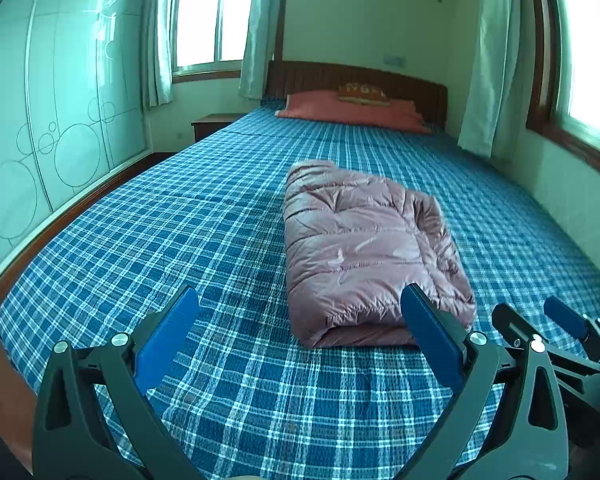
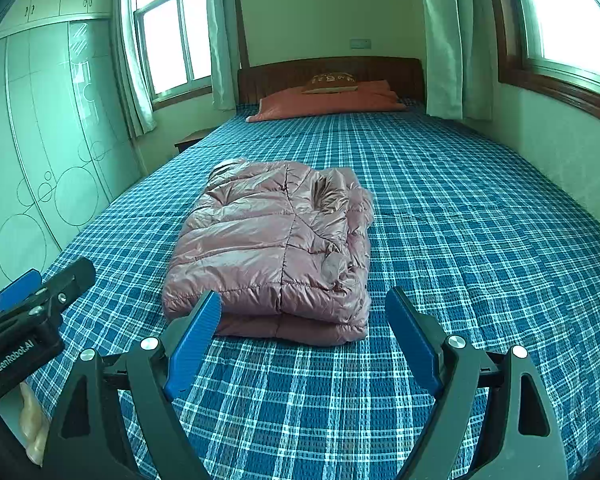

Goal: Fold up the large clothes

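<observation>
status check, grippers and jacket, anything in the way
Left gripper open, empty. Right gripper open, empty. Pink puffer jacket folded on the plaid bed, untouched. Nothing in the way.

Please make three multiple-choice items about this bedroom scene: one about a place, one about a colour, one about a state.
1. Where does the folded jacket lie?
A. on the plaid bed sheet
B. on the pillow
C. on the floor

2. What colour is the jacket?
A. green
B. dusty pink
C. black

3. How do the two tools stand?
A. both clamped on the jacket
B. one open, one clamped on the sheet
C. both open, holding nothing

Answers:
1 A, it rests mid-bed, well short of the red pillow.
2 B, its shiny quilted fabric is pink.
3 C, the left tool and right tool show wide gaps with only sheet and the jacket's edge beyond.
</observation>
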